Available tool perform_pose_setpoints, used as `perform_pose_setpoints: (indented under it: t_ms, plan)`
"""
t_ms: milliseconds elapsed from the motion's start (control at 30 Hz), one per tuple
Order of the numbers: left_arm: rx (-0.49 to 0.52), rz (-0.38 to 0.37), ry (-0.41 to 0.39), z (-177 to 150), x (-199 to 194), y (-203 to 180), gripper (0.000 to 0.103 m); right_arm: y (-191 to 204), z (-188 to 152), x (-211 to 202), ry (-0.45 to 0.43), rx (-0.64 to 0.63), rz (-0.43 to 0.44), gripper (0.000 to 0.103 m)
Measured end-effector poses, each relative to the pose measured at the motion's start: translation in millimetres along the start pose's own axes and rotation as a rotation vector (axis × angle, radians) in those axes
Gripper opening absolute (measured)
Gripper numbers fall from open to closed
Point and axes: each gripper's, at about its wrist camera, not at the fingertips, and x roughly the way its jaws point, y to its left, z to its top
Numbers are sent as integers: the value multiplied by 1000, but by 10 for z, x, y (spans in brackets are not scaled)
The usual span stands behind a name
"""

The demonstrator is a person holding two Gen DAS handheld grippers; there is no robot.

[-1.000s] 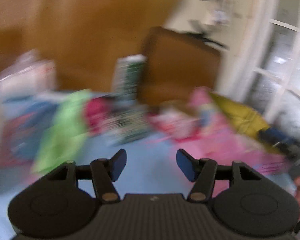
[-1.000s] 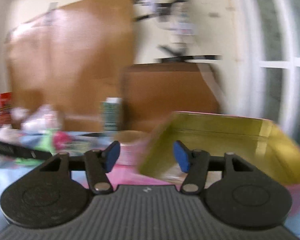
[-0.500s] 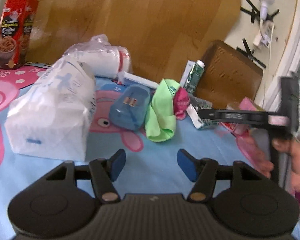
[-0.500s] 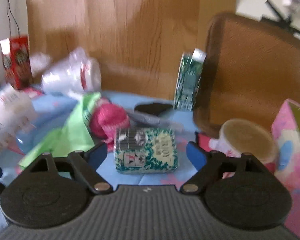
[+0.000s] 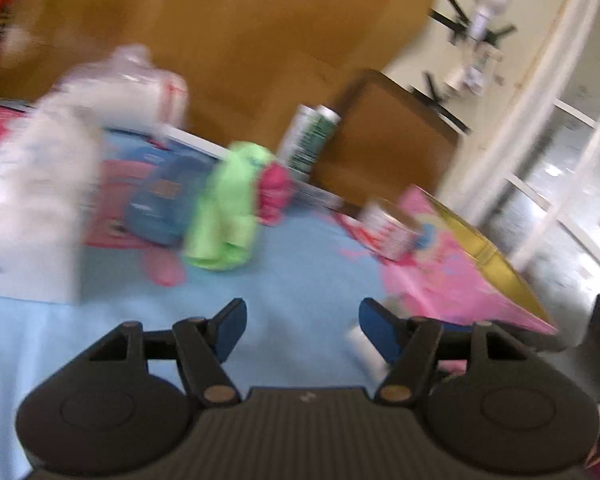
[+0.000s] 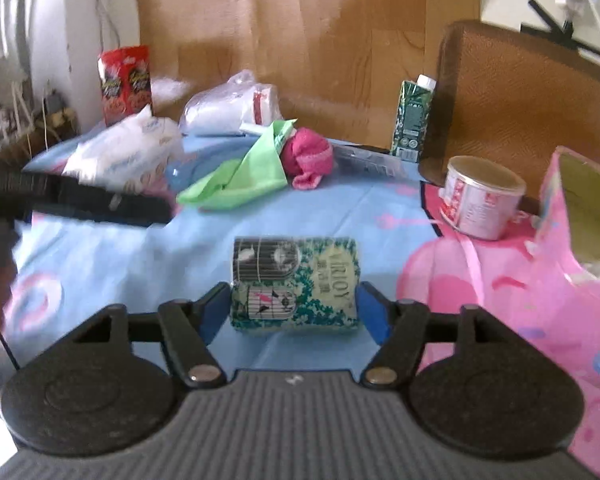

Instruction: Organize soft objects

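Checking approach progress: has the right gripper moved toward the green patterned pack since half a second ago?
Yes. The right gripper has advanced; the green patterned pack now sits between its fingers, judged against the blue tablecloth.

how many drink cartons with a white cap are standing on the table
1: the green carton stands at the back by the wooden board, beside the brown tray. Others may be hidden.

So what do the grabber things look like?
Both look alike. The left gripper and the right gripper each have black arms with blue pads at the tips, brass-coloured pins, two round black discs and a ribbed grey body. No cables or sleeves show.
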Motion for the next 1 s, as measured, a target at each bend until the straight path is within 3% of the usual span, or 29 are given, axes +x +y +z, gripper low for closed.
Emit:
perform_pose_setpoints:
  t_ms: [33,167,200,267,367,533,733,867,900,1000]
  plan:
    - [5,-16,27,-4,57,-97,64,22,-41,4,-11,-24,-22,89]
    - [-2,-3,121,-79,295,-326,64,78,-112,162,-7,-51,-19,89]
    - [-9,8,149,-106,367,-358,64,81,-109,200,-5,-48,-25,88]
    - [-25,3,180,-166,473,-401,60,72,-99,274,-10,-44,-20,77]
    - [-11,6,193,-145,552,-545,54,35,-89,191,-47,-15,-21,73]
    - [90,-113,167,142,718,-1146,54,-258,-74,-269,-213,-25,-165,73]
    - [233,-186,149,383,1276,-1899,57,-978,-9,-574,-288,81,-330,74]
    - [228,-162,114,419,1588,-2104,71,-1381,57,-426,-278,143,-422,83]
    - [223,-137,98,416,1600,-2099,72,-1453,61,-342,-268,142,-463,92]
    - [202,-131,70,396,1450,-1918,72,-1560,24,-246,-262,156,-534,92]
